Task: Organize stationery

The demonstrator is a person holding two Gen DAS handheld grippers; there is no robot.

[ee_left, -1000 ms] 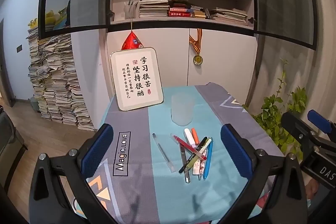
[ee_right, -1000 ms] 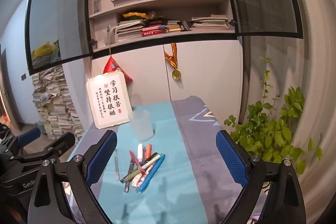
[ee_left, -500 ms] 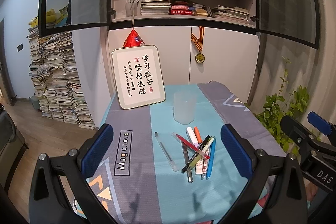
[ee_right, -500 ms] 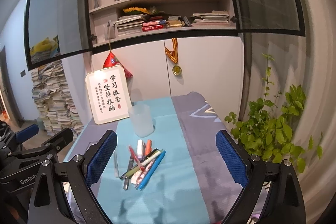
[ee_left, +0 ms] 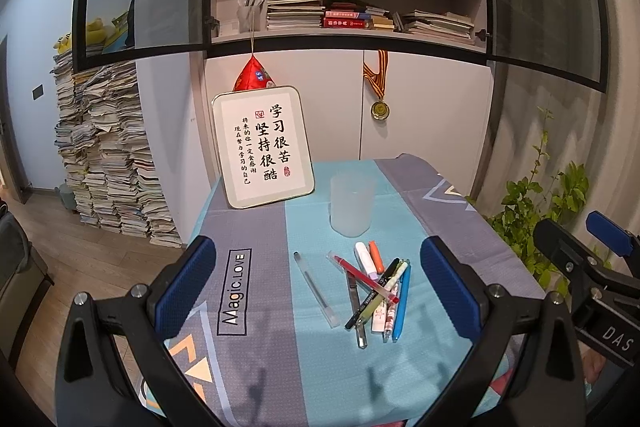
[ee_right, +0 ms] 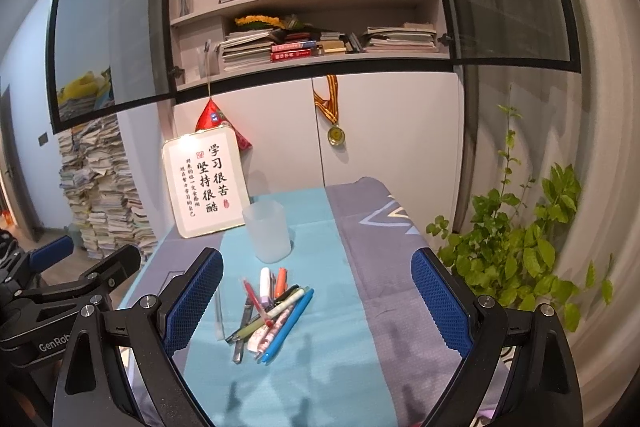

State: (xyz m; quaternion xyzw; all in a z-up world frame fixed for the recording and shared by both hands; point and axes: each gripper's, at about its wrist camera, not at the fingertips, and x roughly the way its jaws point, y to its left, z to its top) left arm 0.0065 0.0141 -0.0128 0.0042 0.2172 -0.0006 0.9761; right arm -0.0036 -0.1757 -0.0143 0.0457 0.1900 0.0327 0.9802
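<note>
Left claw (ee_left: 318,285): jaws spread wide, nothing between the blue pads (ee_left: 186,287); it hangs above the near edge of the bench, facing the pens.
Right claw (ee_right: 316,301): jaws likewise wide apart and empty, held over the near right part of the bench; its tip also shows at the right edge of the left wrist view.
Bench (ee_left: 448,223): covered with a cloth of teal and grey bands; the words "Magic.LOVE" are printed on the grey band at left.
Pens (ee_left: 380,291): a loose heap lying flat on the teal band, near the middle of the bench, crossing one another; a red pen (ee_left: 362,277) lies slantwise over the top, a blue pen (ee_left: 401,305) on the right side, a white marker and an orange one at the far end.
Clear pen (ee_left: 314,289): lies alone just left of the heap, apart from it.
Cup (ee_left: 352,205): frosted, upright, empty as far as can be seen, just beyond the heap.
Framed sign (ee_left: 262,145): leans against the cabinet at the back left of the bench, bearing Chinese calligraphy.
Behind: a medal (ee_left: 380,109) hangs on the cabinet door; bookshelves above; a green plant (ee_right: 516,243) at right.
</note>
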